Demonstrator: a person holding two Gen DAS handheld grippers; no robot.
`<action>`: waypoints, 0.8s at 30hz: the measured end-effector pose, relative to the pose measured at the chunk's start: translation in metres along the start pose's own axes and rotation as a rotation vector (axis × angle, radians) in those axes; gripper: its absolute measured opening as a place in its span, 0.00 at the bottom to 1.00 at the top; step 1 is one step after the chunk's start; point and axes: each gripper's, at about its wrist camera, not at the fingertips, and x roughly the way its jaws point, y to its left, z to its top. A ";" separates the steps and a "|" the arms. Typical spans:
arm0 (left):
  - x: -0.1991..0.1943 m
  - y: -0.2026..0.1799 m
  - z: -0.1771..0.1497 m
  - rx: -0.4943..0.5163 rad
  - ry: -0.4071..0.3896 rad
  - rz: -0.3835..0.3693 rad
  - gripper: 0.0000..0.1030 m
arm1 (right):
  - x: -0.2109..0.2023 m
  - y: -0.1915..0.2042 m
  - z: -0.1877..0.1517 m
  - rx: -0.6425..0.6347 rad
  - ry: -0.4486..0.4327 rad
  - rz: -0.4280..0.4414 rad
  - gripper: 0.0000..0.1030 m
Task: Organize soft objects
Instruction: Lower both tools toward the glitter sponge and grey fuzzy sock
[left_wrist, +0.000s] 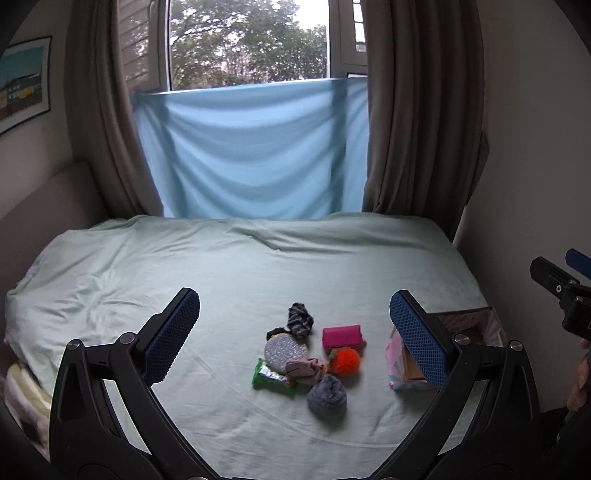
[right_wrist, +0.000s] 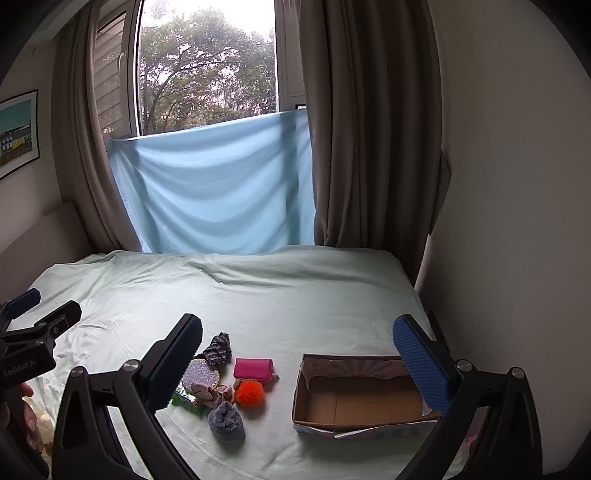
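A small pile lies on the pale green bed sheet (left_wrist: 240, 266): a grey rolled sock (left_wrist: 327, 396), an orange pompom (left_wrist: 345, 362), a pink pouch (left_wrist: 341, 336), a pink scrunchie (left_wrist: 306, 367), a glittery silver disc (left_wrist: 283, 350), a dark striped sock (left_wrist: 300, 320) and a green wrapped packet (left_wrist: 273, 377). The same pile shows in the right wrist view, with the grey sock (right_wrist: 226, 421) and pompom (right_wrist: 250, 393). An empty open cardboard box (right_wrist: 360, 398) sits right of the pile. My left gripper (left_wrist: 294, 334) is open above the pile. My right gripper (right_wrist: 297, 360) is open and empty above the bed.
A light blue cloth (left_wrist: 255, 147) hangs over the window between brown curtains (left_wrist: 417, 122). A wall (right_wrist: 517, 184) runs along the bed's right side. A beige headboard (left_wrist: 40, 199) stands at the left. Folded pale fabric (left_wrist: 22, 391) lies at the bed's near left edge.
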 end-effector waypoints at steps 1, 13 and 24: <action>0.006 0.007 -0.007 -0.003 0.014 0.000 1.00 | 0.006 0.002 -0.004 -0.003 0.008 0.017 1.00; 0.138 0.087 -0.105 0.098 0.247 -0.156 1.00 | 0.104 0.073 -0.089 0.011 0.162 0.029 1.00; 0.279 0.108 -0.187 0.327 0.321 -0.373 1.00 | 0.197 0.126 -0.184 0.043 0.285 0.006 1.00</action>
